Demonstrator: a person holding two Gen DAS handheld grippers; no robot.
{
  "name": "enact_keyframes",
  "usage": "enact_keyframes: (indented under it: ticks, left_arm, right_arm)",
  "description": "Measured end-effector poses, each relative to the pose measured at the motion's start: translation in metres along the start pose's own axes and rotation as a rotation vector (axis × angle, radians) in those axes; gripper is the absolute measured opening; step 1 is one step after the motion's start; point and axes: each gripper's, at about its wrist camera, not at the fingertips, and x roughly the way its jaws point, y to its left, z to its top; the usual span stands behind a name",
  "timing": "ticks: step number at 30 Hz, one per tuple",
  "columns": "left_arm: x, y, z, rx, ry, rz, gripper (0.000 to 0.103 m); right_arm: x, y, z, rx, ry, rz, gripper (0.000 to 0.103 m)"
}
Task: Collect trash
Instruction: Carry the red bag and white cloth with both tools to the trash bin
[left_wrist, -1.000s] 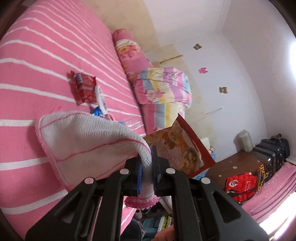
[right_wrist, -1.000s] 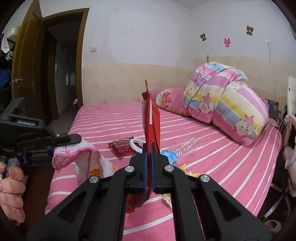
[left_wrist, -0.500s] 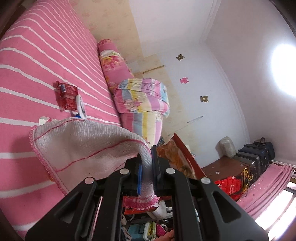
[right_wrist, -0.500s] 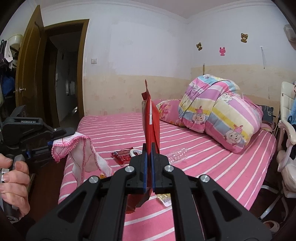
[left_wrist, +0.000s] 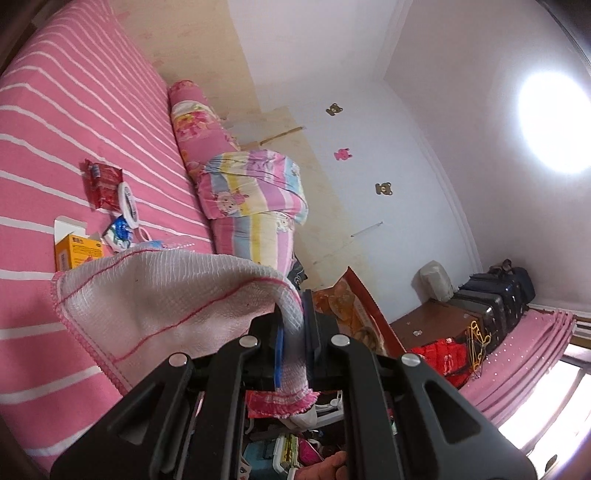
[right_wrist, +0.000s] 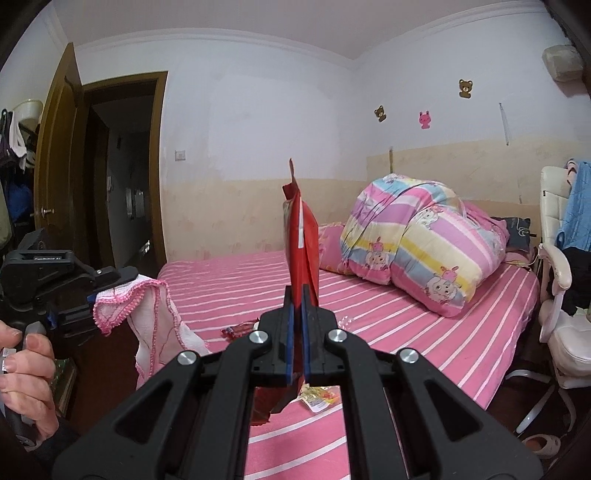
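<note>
My left gripper (left_wrist: 293, 325) is shut on a white cloth with pink trim (left_wrist: 166, 295), which hangs over the edge of the pink striped bed (left_wrist: 74, 110). My right gripper (right_wrist: 296, 302) is shut on a red snack bag (right_wrist: 301, 240) that stands upright above its jaws. The right wrist view has the left gripper (right_wrist: 122, 275) and its cloth (right_wrist: 155, 321) off to the left. On the bed lie a red wrapper (left_wrist: 101, 182), a white tape ring (left_wrist: 127, 201), an orange box (left_wrist: 75, 251), a blue-white wrapper (left_wrist: 120, 234) and a yellow wrapper (right_wrist: 319, 395).
A folded striped quilt (right_wrist: 417, 251) and a pillow (left_wrist: 195, 125) sit at the head of the bed. To the right stands a white chair (right_wrist: 557, 295); an open doorway (right_wrist: 122, 177) is on the left. Dark suitcases (left_wrist: 498, 295) line the wall. A hand (right_wrist: 26, 369) grips the left handle.
Both grippers have risen and drawn back from the bed, each keeping its grip. The bed's litter looks farther away, and the orange box has come out from behind the cloth.
</note>
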Motion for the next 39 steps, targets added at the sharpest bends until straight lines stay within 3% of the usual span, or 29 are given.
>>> enact_keyframes:
  ticks: [11,19,29,39]
  left_arm:
    - [-0.003,-0.046,-0.026,0.040,0.026,-0.026,0.008]
    - [0.027,-0.068,-0.059,0.049,0.112,-0.056,0.008]
    - [0.106,-0.088,-0.129,0.064,0.312,-0.088,0.008]
    - [0.198,-0.075,-0.217,0.051,0.545,-0.064,0.008]
  right_arm:
    - [-0.042,-0.024,0.011,0.030,-0.046,-0.008,0.004]
    - [-0.075,-0.049,0.007,0.044,-0.049,-0.043,0.004]
    - [-0.121,-0.099,-0.019,0.065,-0.018,-0.145,0.004]
    - [-0.157,-0.165,-0.068,0.091,0.070,-0.288,0.004]
